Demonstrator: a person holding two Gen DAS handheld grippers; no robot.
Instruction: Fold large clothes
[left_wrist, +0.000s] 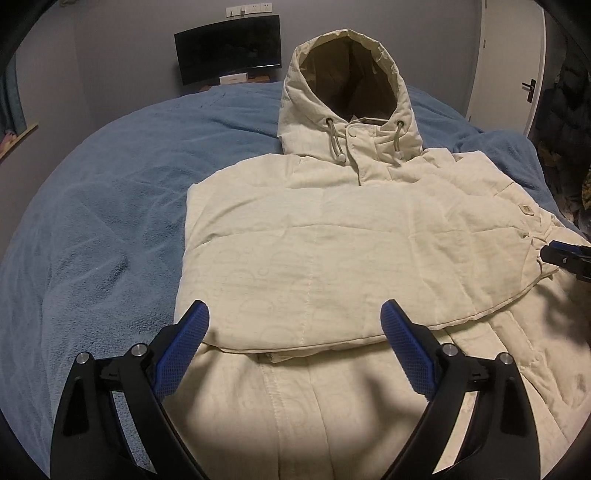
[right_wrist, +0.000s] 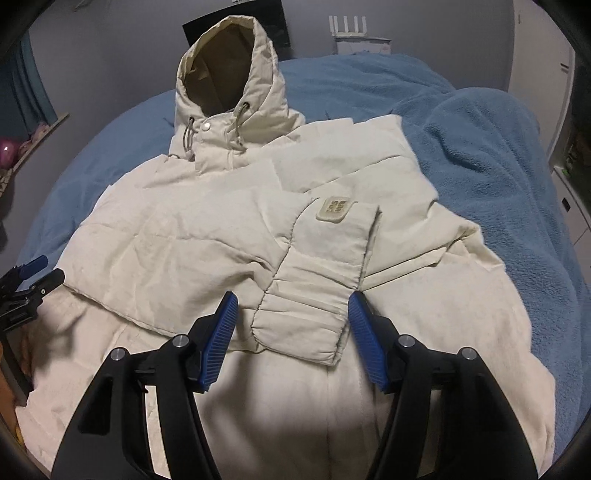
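A cream hooded padded jacket (left_wrist: 332, 236) lies face up on a blue blanket, hood (left_wrist: 347, 92) at the far end; both sleeves are folded across the chest. My left gripper (left_wrist: 295, 321) is open and empty above the left sleeve's lower edge. In the right wrist view the jacket (right_wrist: 177, 243) fills the middle. My right gripper (right_wrist: 293, 306) is open, its fingers either side of the right sleeve cuff (right_wrist: 306, 317), which has a patch (right_wrist: 335, 210) higher up. The left gripper shows at the left edge (right_wrist: 26, 284), the right gripper's tip at the right edge (left_wrist: 565, 258).
The blue blanket (left_wrist: 103, 229) covers the bed around the jacket and bunches up at the right (right_wrist: 491, 155). A dark monitor (left_wrist: 229, 48) stands behind the bed. A white door (left_wrist: 513, 62) is at the far right.
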